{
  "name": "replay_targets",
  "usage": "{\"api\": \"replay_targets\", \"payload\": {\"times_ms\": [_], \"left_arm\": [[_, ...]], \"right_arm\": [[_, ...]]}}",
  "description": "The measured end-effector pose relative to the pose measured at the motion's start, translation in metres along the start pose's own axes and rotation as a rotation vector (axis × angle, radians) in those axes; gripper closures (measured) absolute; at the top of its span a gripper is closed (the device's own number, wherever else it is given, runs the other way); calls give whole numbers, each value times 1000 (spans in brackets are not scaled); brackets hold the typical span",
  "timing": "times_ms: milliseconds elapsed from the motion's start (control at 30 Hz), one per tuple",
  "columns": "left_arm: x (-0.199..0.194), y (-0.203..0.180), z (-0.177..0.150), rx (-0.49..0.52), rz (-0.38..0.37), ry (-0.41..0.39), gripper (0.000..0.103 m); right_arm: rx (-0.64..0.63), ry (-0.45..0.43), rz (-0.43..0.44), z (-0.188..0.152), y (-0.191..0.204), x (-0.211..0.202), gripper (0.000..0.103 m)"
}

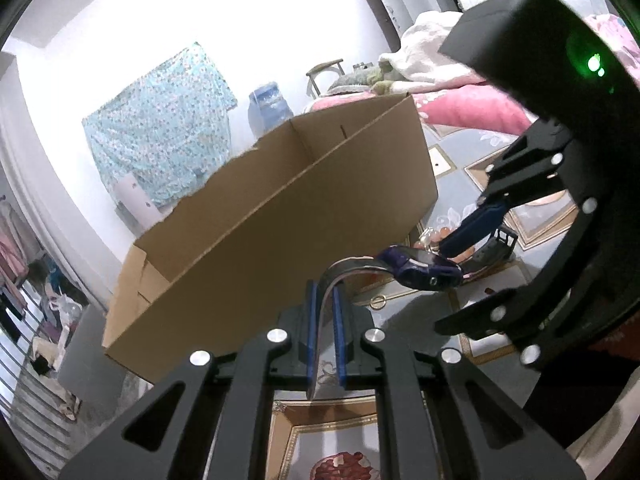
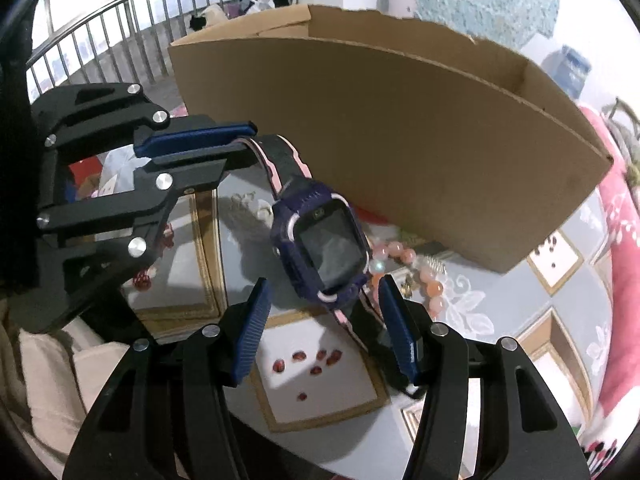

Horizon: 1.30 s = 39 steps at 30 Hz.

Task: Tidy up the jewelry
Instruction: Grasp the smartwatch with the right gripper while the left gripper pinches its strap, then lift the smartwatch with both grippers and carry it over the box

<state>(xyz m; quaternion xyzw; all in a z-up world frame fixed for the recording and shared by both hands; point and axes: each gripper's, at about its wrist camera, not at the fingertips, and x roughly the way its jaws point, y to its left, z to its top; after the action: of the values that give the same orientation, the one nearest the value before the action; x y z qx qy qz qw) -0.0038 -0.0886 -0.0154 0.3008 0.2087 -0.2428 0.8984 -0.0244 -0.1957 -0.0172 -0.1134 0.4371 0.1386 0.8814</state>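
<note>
Dangling by its pink-edged strap, the purple watch (image 2: 324,240) shows a dark screen.

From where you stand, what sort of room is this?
Probably a lived-in bedroom at home: piled pink and white bedding, clothes hanging on a rail, and a brown cardboard box on a floral tablecloth.

Wall (image 1: 248,20) blown out white; strong fisheye bending at edges; near parts slightly soft, perhaps motion blur.
</note>
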Motion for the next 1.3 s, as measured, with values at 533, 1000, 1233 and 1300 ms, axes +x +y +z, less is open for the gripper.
{"api": "replay_targets", "payload": {"times_ms": [533,1000,1233,1300], "left_arm": [[-23,-4,14,19,36,-38,96],[-74,-8,37,79,68,-179,97],[-92,11,49,83,140,-232,97],[-95,18,53,68,163,-247,97]], "right_arm": [[93,-163,-178,-28,18,-24,87],[164,-356,-388,-22,28,-66,87],[57,-469,-457,7,24,-77,87],[-9,-494,-487,19,25,-81,87]]}}
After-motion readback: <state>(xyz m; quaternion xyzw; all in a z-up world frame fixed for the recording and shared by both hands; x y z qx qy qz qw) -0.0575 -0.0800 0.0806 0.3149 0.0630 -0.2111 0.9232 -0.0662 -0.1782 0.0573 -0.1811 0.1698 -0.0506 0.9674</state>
